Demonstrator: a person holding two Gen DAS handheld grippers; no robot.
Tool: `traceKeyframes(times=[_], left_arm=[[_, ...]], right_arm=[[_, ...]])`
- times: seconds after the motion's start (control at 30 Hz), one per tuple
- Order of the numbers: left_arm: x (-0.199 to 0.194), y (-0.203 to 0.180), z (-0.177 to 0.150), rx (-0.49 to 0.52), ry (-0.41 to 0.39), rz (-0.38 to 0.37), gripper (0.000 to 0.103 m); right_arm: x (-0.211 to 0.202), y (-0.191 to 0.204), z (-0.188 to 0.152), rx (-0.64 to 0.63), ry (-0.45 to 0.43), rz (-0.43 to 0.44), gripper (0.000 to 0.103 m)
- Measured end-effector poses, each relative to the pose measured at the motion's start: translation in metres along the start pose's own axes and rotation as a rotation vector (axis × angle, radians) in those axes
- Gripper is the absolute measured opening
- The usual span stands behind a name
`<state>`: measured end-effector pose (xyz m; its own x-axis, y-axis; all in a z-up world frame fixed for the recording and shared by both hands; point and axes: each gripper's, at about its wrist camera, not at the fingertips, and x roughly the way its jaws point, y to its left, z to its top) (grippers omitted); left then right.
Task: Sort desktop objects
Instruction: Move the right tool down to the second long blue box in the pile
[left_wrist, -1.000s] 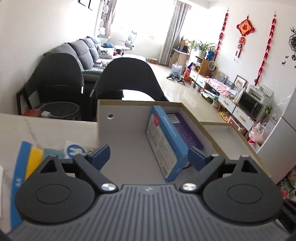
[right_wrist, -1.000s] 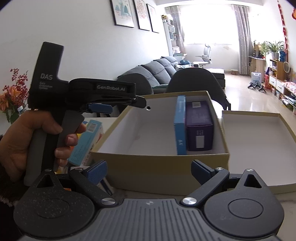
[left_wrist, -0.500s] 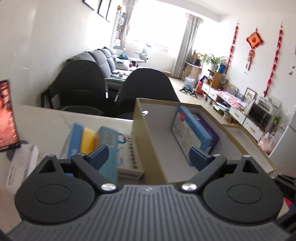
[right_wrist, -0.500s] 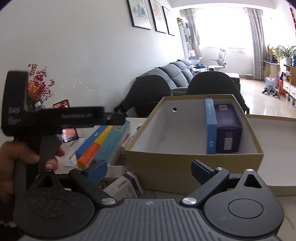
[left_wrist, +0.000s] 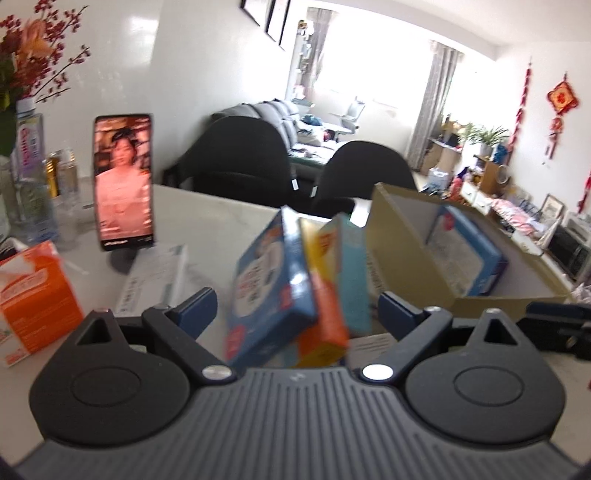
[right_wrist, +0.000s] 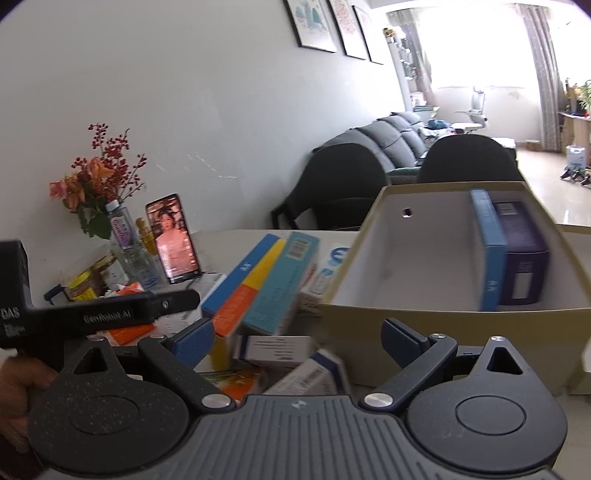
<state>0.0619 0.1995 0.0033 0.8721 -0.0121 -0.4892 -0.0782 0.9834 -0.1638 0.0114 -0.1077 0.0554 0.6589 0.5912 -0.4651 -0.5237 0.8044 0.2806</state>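
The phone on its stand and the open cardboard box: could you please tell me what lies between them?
In the right wrist view, leaning cartons stand between the phone and the cardboard box: a blue-yellow-orange carton and a teal carton.

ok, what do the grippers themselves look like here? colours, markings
Both match: a grey ribbed body, two black round discs, black linkage arms with silver screws, and blue pads on the jaws. From the right wrist view, the left gripper is a black pistol-grip unit with white "DAS" and "GenRobot.AI" lettering. The right gripper has speckled discs. No cables or sleeves are visible.
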Motion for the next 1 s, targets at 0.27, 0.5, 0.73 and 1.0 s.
traceKeyframes(times=[0.27,0.5,0.73,1.0], left_arm=[[0.013,0.016,-0.013,-0.091,0.033,-0.006,0.08],[0.024,0.034,-0.022,-0.231,0.053,-0.058,0.072],[0.024,0.048,-0.023,-0.3,0.045,-0.045,0.071],[0.021,0.065,-0.024,-0.381,0.038,-0.032,0.07]], right_arm=[[0.016,0.01,0.002,0.01,0.023,0.058,0.097],[0.028,0.012,0.011,0.023,0.036,0.099,0.096],[0.054,0.019,0.03,0.047,0.07,0.196,0.093],[0.085,0.032,0.048,0.109,0.133,0.295,0.09]])
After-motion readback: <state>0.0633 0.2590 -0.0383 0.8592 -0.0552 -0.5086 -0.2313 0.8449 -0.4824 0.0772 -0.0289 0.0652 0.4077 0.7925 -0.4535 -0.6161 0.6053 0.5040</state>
